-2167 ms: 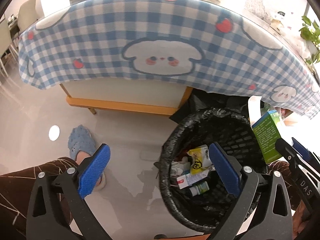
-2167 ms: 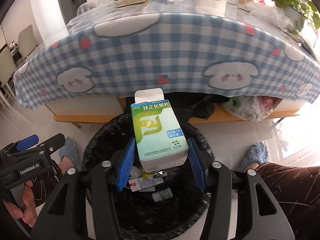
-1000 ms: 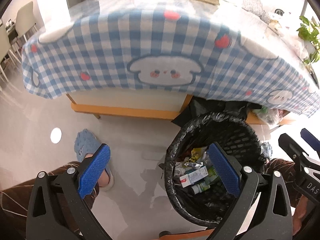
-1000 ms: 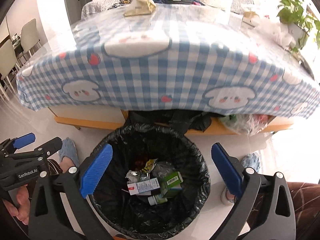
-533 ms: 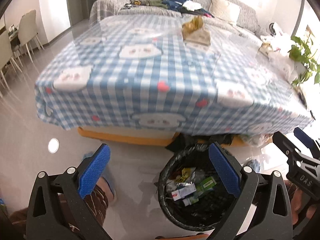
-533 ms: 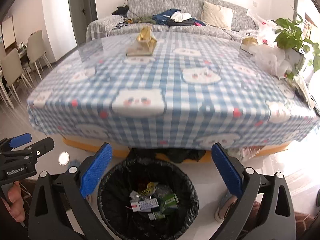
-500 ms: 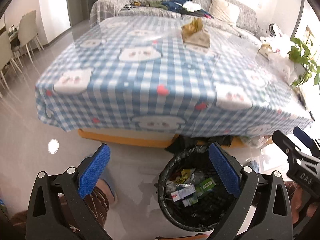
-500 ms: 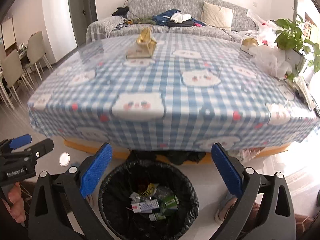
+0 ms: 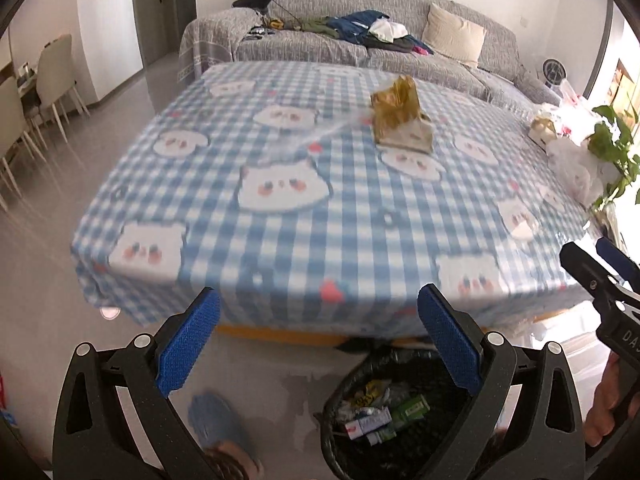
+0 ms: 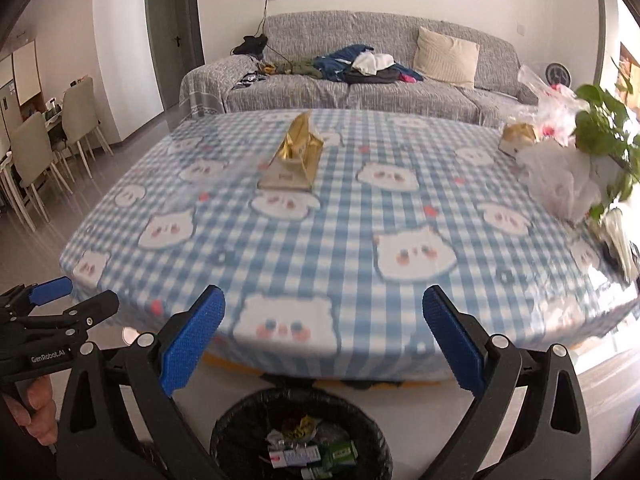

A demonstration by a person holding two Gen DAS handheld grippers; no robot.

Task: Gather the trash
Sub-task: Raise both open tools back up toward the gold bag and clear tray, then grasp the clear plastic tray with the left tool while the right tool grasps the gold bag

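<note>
Two black handheld grippers with blue pads, person partly visible.
Left gripper (image 9: 318,344): black plastic arms with triangular cutouts, silver screws at the joints, blue ribbed fingers (image 9: 188,342). Right gripper (image 10: 323,344): same build; its body in the left view at 3 o'clock shows white letters "DA". Left gripper body in the right view at 9 o'clock reads "GenRobot.AI", blue tip. Blue slipper (image 9: 218,424) on foot at 6 o'clock.

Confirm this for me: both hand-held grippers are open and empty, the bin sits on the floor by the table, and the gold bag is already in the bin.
One thing is wrong: the gold bag is not in the bin; the right wrist view shows it standing on the table. The rest holds: the left hand-held gripper and right hand-held gripper are open and empty, and the bin is on the floor by the table.
</note>
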